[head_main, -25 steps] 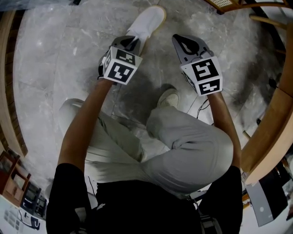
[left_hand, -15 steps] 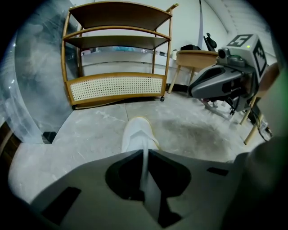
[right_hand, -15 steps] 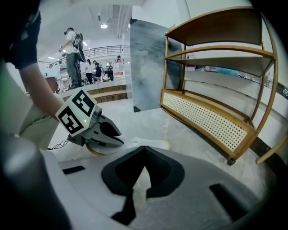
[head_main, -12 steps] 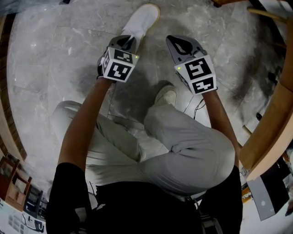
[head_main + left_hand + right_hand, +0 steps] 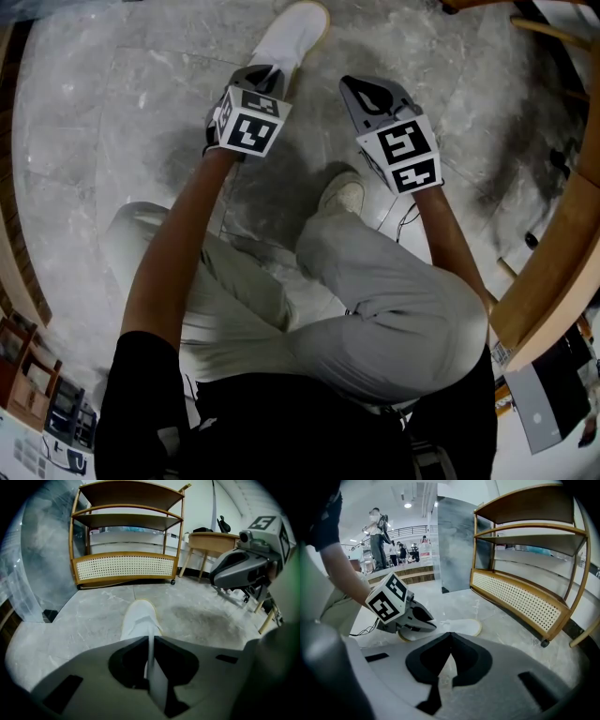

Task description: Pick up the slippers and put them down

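A white slipper (image 5: 294,34) lies toe-away on the grey marble floor, right in front of my left gripper (image 5: 267,75). In the left gripper view the slipper (image 5: 139,620) runs back into the left gripper (image 5: 151,637), whose jaws are shut on a thin white edge at its heel end. My right gripper (image 5: 361,89) hovers beside it to the right, jaws shut with nothing in them. The right gripper view shows the right gripper (image 5: 451,634) with bare floor under it, and the slipper (image 5: 461,626) with the left gripper (image 5: 432,625) at its near end.
A wooden shelf rack (image 5: 126,566) with a cane front stands beyond the slipper, seen also as the rack (image 5: 525,597). A wooden table (image 5: 211,538) stands at the right. My own shoe (image 5: 342,197) and a cable (image 5: 398,220) lie under the right gripper. People (image 5: 377,527) stand far off.
Both grippers have sunk a little toward the floor. The left one still grips the slipper, and the right one is still shut on nothing.
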`<action>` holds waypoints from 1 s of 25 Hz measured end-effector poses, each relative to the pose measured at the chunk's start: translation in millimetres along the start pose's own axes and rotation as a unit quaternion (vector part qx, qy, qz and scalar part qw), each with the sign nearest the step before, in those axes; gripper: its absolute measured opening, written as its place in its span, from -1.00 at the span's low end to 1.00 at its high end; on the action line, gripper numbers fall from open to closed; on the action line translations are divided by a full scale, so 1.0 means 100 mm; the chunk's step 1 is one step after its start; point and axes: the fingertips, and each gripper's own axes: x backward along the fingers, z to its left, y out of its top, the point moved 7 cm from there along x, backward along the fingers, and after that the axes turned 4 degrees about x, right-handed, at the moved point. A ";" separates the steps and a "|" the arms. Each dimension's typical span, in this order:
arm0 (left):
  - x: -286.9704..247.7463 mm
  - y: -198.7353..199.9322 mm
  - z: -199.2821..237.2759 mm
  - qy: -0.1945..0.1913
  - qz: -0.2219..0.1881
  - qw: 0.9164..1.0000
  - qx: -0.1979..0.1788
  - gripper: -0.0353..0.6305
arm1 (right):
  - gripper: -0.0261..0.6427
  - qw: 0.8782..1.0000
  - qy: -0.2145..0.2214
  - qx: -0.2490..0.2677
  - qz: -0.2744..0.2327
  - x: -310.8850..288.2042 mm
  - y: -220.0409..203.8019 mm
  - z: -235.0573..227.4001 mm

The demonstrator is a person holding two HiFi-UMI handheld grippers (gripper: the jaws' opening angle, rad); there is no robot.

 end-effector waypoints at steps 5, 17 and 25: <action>-0.01 -0.03 0.01 0.000 0.010 1.000 0.009 -0.83 | -0.92 1.000 0.002 -0.004 -0.009 0.00 0.00 0.04; 0.03 -0.04 0.05 -0.003 0.006 1.000 0.016 -0.83 | -0.92 1.000 0.007 -0.008 -0.007 0.02 -0.04 0.07; 0.17 0.02 0.06 -0.010 0.002 1.000 0.014 -0.83 | -0.92 1.000 0.007 -0.011 -0.014 0.05 0.01 0.02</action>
